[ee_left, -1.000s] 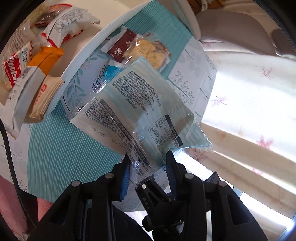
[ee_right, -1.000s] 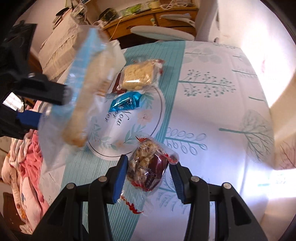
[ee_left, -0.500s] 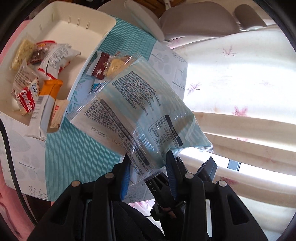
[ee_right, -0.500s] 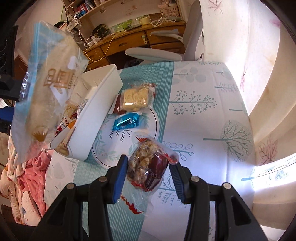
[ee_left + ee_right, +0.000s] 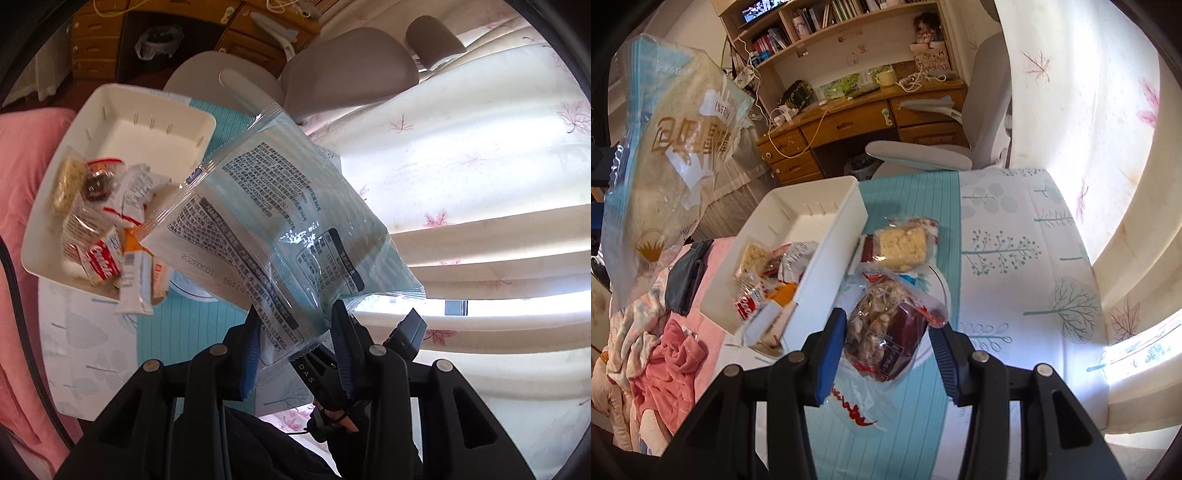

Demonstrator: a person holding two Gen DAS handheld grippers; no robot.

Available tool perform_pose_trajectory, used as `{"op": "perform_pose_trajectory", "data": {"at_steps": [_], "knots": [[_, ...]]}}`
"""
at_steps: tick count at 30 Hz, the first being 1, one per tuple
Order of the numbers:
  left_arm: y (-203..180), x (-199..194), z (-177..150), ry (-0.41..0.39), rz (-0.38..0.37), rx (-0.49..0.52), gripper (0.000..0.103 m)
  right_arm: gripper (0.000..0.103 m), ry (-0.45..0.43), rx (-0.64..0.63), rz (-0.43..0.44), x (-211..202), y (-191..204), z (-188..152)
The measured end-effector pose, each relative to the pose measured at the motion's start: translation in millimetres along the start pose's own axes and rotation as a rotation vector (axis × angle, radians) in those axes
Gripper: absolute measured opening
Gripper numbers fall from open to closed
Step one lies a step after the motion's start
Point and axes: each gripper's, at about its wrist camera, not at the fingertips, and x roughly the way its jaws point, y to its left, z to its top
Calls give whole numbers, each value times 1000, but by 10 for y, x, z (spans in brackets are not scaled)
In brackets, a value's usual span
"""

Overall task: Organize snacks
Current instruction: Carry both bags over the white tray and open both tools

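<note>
Tray [image 5: 827, 258] left of crumble pack [image 5: 905, 245] on table [image 5: 1015, 258]; snacks [image 5: 103, 236] inside tray.

A cream curtain [image 5: 1071, 122] with pink leaf print hangs along the right side, backlit by a bright window [image 5: 1137, 354] at its lower edge. A grey office chair [image 5: 960, 147] stands before a wooden drawer unit [image 5: 849, 125] under a bookshelf [image 5: 820, 26]. Pink bedding [image 5: 653, 354] lies at the left.
</note>
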Motion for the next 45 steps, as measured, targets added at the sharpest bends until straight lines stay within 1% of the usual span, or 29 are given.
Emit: {"op": "perform_pose_trajectory", "data": {"at_steps": [6, 12, 19, 23, 30, 35, 37, 39, 40, 42, 43, 44, 45], "knots": [[134, -336, 52, -62, 17, 82, 33, 46, -31, -12, 21, 11, 343, 64], [259, -573, 114, -112, 61, 157, 33, 46, -55, -22, 44, 67, 656, 134], [585, -646, 219, -112, 93, 218, 33, 46, -75, -8, 64, 213, 968, 196], [762, -622, 275, -114, 114, 253, 33, 46, -74, 7, 70, 330, 1099, 202], [1066, -417, 407, -116, 140, 374, 34, 47, -66, 27, 83, 523, 1294, 175], [1218, -268, 452, -101, 110, 420, 34, 47, -48, 42, 91, 670, 1391, 156], [1261, -214, 460, -97, 100, 426, 34, 47, -42, 49, 96, 711, 1410, 144], [1335, -159, 475, -92, 108, 410, 34, 47, -35, 54, 99, 739, 1431, 125], [1362, -139, 478, -94, 116, 403, 34, 49, -31, 56, 99, 749, 1436, 117], [1414, -106, 485, -105, 155, 386, 41, 49, -18, 64, 102, 777, 1428, 105], [1427, -101, 486, -111, 174, 375, 53, 51, -10, 67, 107, 786, 1422, 104], [1454, -89, 498, -113, 193, 356, 69, 56, -3, 71, 110, 794, 1417, 99], [1468, -92, 509, -112, 199, 344, 74, 59, 3, 75, 105, 804, 1411, 99]]}}
